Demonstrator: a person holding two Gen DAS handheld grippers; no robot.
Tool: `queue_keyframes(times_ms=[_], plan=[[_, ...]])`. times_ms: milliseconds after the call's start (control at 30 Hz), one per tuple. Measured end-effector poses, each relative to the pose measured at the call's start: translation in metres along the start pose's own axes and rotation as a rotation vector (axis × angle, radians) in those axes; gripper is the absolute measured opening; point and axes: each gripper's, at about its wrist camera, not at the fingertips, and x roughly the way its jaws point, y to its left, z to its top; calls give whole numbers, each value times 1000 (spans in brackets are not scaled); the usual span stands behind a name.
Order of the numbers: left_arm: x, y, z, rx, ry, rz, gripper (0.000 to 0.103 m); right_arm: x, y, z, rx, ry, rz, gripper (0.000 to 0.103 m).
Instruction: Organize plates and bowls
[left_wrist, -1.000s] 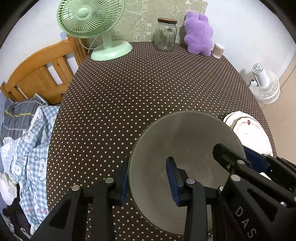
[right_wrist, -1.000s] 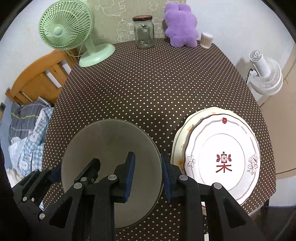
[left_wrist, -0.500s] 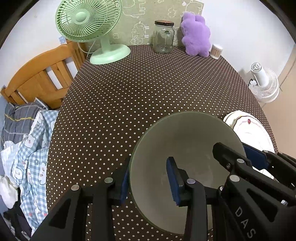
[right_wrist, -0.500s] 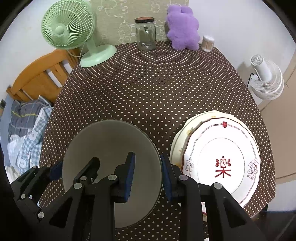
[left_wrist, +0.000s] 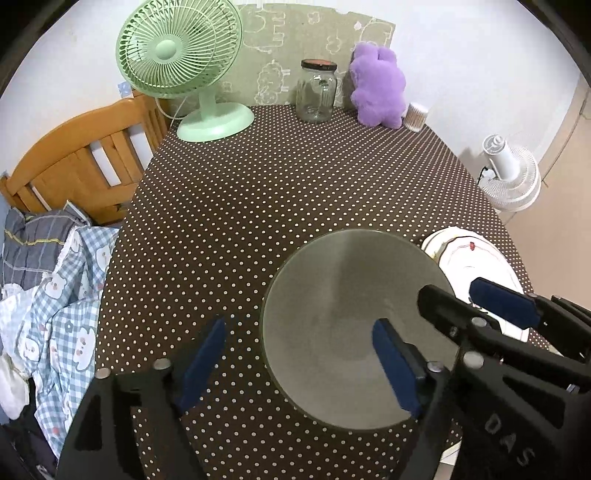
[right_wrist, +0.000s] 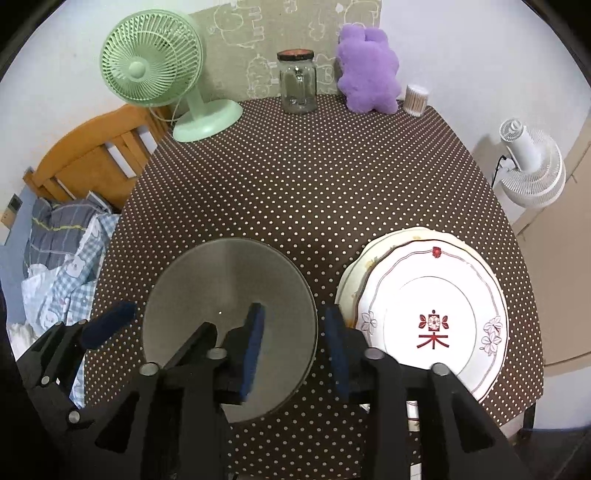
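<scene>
A grey round plate (left_wrist: 343, 314) lies flat on the brown dotted table (left_wrist: 295, 192); it also shows in the right wrist view (right_wrist: 221, 291). My left gripper (left_wrist: 295, 354) is open, its jaws straddling the plate's left rim without touching. My right gripper (right_wrist: 293, 339) is open, its jaws straddling the plate's right rim. A white plate with a red mark (right_wrist: 428, 317) tops a stack of white plates at the right front, and its edge shows in the left wrist view (left_wrist: 476, 258).
A green fan (left_wrist: 184, 66), a glass jar (left_wrist: 317, 92), a purple plush (left_wrist: 376, 88) and a small swab pot (left_wrist: 415, 116) stand along the table's far edge. A wooden chair (left_wrist: 81, 158) with clothes (left_wrist: 51, 288) is at the left. A white floor fan (left_wrist: 509, 173) stands right.
My left gripper has opened wide and let go of the grey plate's left rim. My right gripper has opened a little. The plate rests on the table.
</scene>
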Motion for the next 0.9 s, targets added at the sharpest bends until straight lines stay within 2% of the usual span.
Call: queue_keyframes(times_ms=[33,133,333,533,733,900], plan=[[-2,0,0,3,2,-9,91,-3,0,-1,-1,-8,6,56],[-6,3,-2,-5,3,-3,96,-12,-1,-4,-17,-29,15,64],[-6,1,-2,2,3,-3,97,-14,-8,-6,-2,-22,40,72],[8,0,0,-17,29,4,97,1,-21,-4,50,7,62,72],[23,6,1,-63,55,32,97,20,-27,0,77,49,146,72],[34,8,3,-79,80,13,94,37,-24,6,82,93,171,72]])
